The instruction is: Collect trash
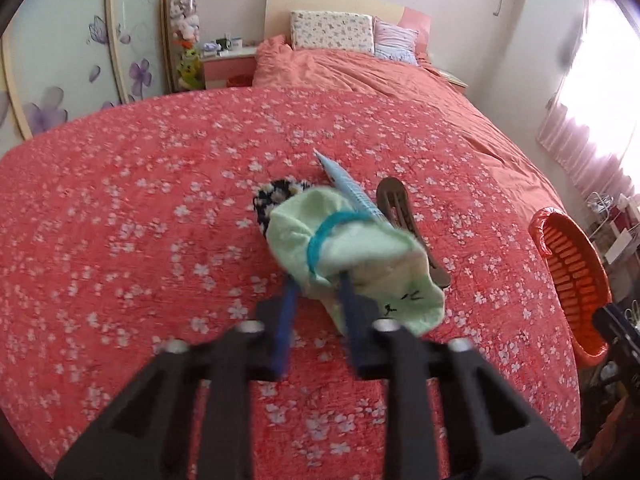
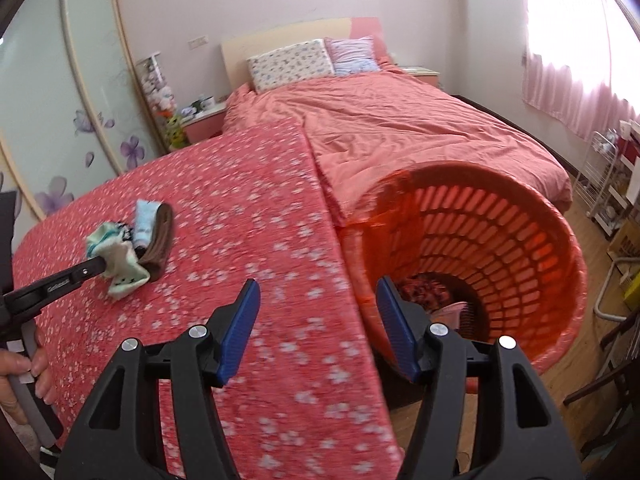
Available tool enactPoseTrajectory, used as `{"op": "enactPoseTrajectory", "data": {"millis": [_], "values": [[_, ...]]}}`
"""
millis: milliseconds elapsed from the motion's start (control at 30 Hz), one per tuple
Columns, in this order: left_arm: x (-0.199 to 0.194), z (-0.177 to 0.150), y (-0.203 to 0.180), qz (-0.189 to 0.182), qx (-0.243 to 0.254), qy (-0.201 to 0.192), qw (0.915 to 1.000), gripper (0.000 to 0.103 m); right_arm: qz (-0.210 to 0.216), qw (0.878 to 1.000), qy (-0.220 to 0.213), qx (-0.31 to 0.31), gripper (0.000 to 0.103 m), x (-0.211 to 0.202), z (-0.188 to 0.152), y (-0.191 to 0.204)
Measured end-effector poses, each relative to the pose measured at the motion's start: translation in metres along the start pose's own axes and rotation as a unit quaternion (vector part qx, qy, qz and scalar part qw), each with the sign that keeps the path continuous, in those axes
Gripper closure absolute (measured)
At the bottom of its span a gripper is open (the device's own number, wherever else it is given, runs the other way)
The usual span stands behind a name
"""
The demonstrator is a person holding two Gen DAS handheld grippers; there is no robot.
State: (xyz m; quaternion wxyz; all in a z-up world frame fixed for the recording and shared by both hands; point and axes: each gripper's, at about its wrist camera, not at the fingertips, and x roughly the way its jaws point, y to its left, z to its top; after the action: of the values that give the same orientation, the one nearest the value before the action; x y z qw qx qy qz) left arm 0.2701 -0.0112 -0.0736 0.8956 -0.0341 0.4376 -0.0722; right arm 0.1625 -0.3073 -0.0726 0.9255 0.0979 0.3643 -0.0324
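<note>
A pale green sock (image 1: pixel 352 256) with a teal stripe lies on the red flowered quilt (image 1: pixel 140 220). My left gripper (image 1: pixel 316 280) is shut on the green sock; its blue fingers reach under the cloth. Behind the sock lie a black-and-white sock (image 1: pixel 276 196), a light blue sock (image 1: pixel 344 184) and a brown sock (image 1: pixel 400 208). In the right wrist view the same pile (image 2: pixel 132 240) sits at the left with my left gripper (image 2: pixel 102 266) on it. My right gripper (image 2: pixel 318 292) is open and empty, by the rim of the orange basket (image 2: pixel 540 240).
The orange basket holds some cloth at its bottom (image 2: pixel 436 300) and also shows at the bed's right edge in the left wrist view (image 1: pixel 572 276). Pillows (image 2: pixel 292 62) lie at the headboard. A nightstand (image 2: pixel 200 120) and wardrobe (image 2: pixel 60 120) stand at the left.
</note>
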Motion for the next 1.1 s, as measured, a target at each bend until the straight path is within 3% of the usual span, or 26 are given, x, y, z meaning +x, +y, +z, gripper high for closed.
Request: {"op": "enactPoseTrajectory", "data": {"millis": [300,667,767,800,867,967,1100], "values": [[-0.006,-0.018,0.042,0.004,-0.014,0.004,0.9999,0.096,0.019,0.999,0.016,-0.039,0.043,0.017,-0.003,0.048],[-0.014,-0.019,0.119,0.063,-0.043,0.009,0.9970,0.095,0.058,0.994,0.033,-0.083,0.043,0.047,0.004,0.115],[-0.014,-0.016,0.133,0.068,-0.057,0.012,0.9960,0.080,0.067,0.993,0.048,-0.083,0.043,0.062,0.012,0.128],[-0.015,-0.014,0.135,0.071,-0.060,0.011,0.9956,0.067,0.067,0.993,0.053,-0.082,0.043,0.067,0.014,0.133],[-0.018,-0.013,0.138,0.071,-0.062,0.005,0.9956,0.055,0.066,0.992,0.063,-0.082,0.043,0.077,0.018,0.139],[-0.021,-0.011,0.141,0.064,-0.063,0.001,0.9960,0.046,0.058,0.991,0.077,-0.088,0.045,0.090,0.020,0.148],[-0.019,-0.004,0.141,0.059,-0.064,-0.002,0.9962,0.036,0.036,0.991,0.080,-0.104,0.067,0.096,0.017,0.152]]}}
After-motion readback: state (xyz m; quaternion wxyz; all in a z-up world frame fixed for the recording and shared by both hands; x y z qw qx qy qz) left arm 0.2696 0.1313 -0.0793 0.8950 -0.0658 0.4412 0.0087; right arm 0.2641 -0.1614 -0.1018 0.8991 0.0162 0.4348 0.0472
